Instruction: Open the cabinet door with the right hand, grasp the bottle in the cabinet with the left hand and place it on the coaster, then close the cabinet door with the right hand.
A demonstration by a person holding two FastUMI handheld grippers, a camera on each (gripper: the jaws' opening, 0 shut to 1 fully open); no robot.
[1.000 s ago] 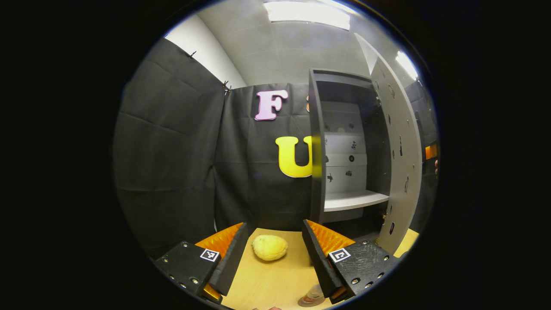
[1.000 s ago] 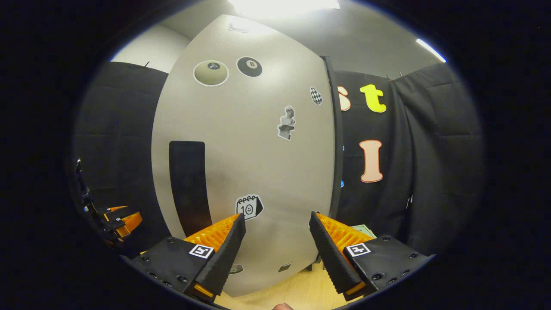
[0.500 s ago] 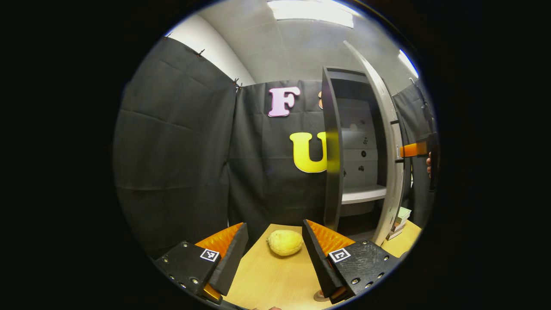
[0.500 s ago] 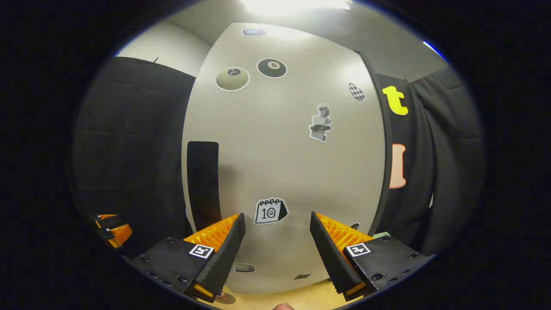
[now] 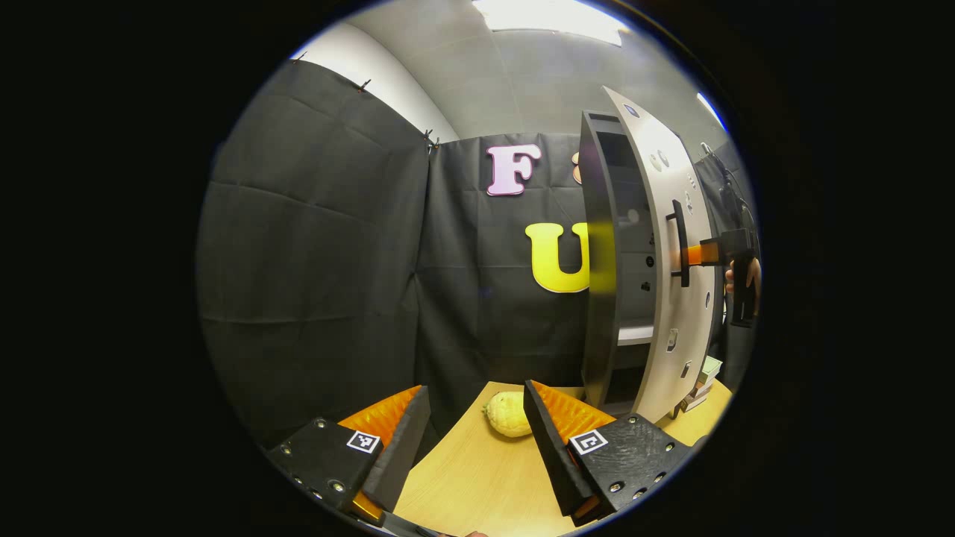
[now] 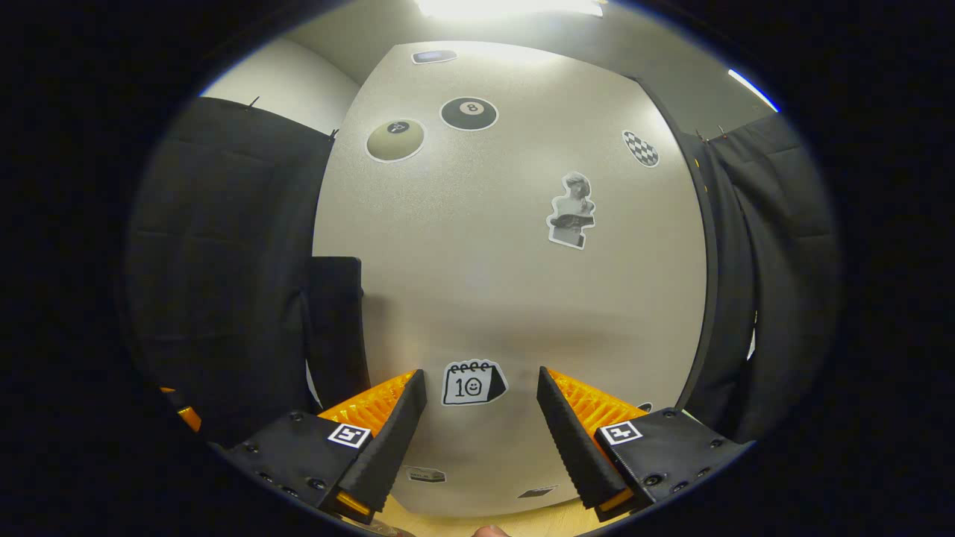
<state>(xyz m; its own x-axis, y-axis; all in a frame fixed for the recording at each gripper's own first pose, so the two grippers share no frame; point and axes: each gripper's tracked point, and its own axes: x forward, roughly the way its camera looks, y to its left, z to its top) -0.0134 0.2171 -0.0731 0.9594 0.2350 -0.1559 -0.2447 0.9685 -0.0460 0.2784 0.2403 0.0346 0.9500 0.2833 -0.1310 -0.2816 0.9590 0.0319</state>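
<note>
Right gripper view: right gripper [image 6: 481,406] at bottom centre, fingers spread, facing cabinet door [image 6: 507,283]. Left gripper view: left gripper [image 5: 474,418] likewise spread, empty, above table [image 5: 477,485].

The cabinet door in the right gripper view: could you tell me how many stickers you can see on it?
7 on the cabinet door: one top edge, two balls, checkered upper right, bust, calendar between the open fingers, two small ones low down. The right gripper may hide more.

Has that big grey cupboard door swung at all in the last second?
Yes. In the left gripper view the cabinet door has swung toward the cabinet's dark side panel, narrowing the opening.
</note>
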